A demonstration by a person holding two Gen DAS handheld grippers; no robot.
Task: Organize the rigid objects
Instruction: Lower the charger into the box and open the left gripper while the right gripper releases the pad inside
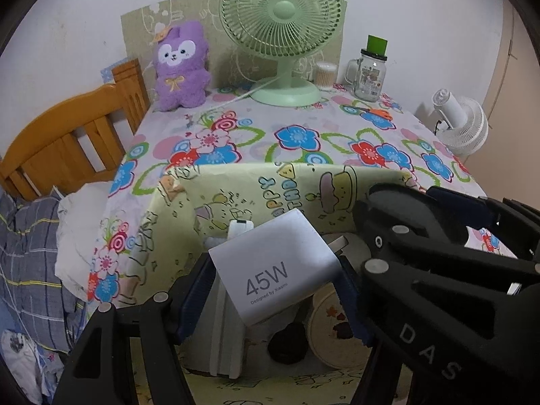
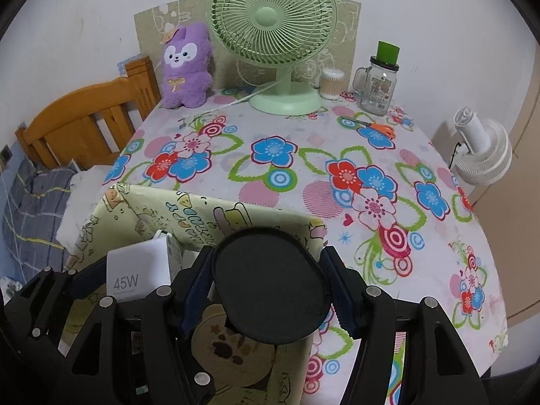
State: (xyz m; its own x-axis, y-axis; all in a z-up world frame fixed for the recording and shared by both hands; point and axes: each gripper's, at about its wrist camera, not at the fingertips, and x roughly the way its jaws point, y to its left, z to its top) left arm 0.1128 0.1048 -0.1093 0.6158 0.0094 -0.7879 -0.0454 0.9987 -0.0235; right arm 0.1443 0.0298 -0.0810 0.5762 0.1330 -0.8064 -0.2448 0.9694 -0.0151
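We are clamping the charger (image 1: 275, 266) left (image 1: 270, 290), black case (image 2: 270, 283) right (image 2: 266, 287) — both could collide over the box (image 1: 175, 236) below.

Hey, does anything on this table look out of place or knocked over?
Only the orange-handled scissors, lying loose on the floral tablecloth near the glass jar. The green fan and the purple plush stand upright; nothing looks spilled or broken.
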